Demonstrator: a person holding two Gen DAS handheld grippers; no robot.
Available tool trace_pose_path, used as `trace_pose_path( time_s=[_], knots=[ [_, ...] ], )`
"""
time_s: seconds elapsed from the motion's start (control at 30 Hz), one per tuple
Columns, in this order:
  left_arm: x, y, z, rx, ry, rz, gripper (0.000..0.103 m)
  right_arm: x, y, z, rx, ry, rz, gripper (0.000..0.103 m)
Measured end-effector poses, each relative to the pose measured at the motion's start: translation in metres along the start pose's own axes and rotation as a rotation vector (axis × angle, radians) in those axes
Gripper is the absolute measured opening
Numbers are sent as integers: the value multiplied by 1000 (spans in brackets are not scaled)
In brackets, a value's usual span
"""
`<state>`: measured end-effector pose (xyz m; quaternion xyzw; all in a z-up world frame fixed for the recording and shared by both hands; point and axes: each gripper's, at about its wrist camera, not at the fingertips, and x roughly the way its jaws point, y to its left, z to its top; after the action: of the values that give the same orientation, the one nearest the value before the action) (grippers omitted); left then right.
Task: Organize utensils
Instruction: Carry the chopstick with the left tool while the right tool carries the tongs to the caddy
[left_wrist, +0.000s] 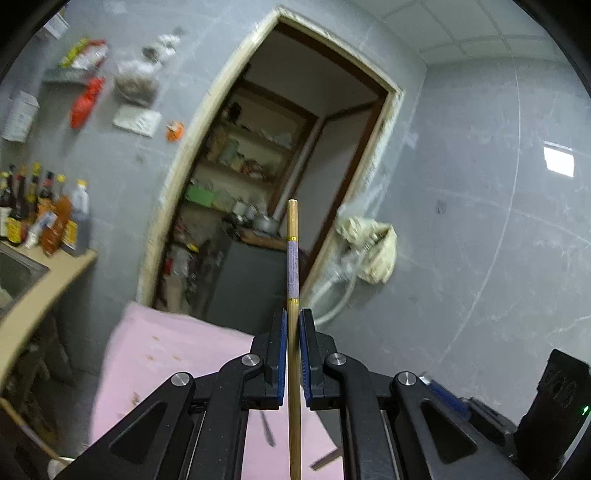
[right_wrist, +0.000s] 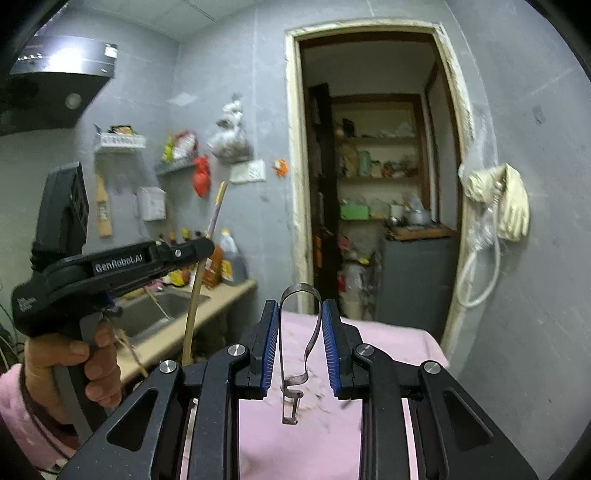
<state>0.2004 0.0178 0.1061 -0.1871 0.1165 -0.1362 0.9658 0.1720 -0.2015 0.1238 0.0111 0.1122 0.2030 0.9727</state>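
My left gripper (left_wrist: 293, 321) is shut on a bamboo chopstick (left_wrist: 293, 258) with a lilac band, held upright above the pink cloth (left_wrist: 166, 354). The same chopstick (right_wrist: 201, 273) and the left gripper (right_wrist: 207, 245) show at the left of the right wrist view, raised in the air. My right gripper (right_wrist: 300, 314) is shut on a bent metal peeler (right_wrist: 295, 354), whose looped handle sits between the blue pads and whose blade hangs down over the pink cloth (right_wrist: 388, 339).
A counter with a steel sink (right_wrist: 162, 310) and several sauce bottles (left_wrist: 44, 218) stands at the left. An open doorway (right_wrist: 373, 177) to a pantry is straight ahead. Gloves and a hose (right_wrist: 495, 206) hang on the right wall. Another utensil (left_wrist: 267, 430) lies on the cloth.
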Motion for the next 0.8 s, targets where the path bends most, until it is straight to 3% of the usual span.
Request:
trace_pose_path(
  time_s=[0.2, 0.4, 0.6, 0.8],
  knots=[
    [-43, 36, 13, 25, -90, 140, 7, 2, 36, 7, -15, -25, 101, 21],
    [-62, 86, 2, -18, -126, 251, 7, 22, 60, -9, -25, 4, 171, 21],
    [-61, 133, -21, -100, -154, 312, 7, 48, 66, -38, -4, 46, 184, 21],
    [-57, 146, -41, -82, -181, 362, 7, 74, 61, -63, 41, 88, 214, 21]
  ],
)
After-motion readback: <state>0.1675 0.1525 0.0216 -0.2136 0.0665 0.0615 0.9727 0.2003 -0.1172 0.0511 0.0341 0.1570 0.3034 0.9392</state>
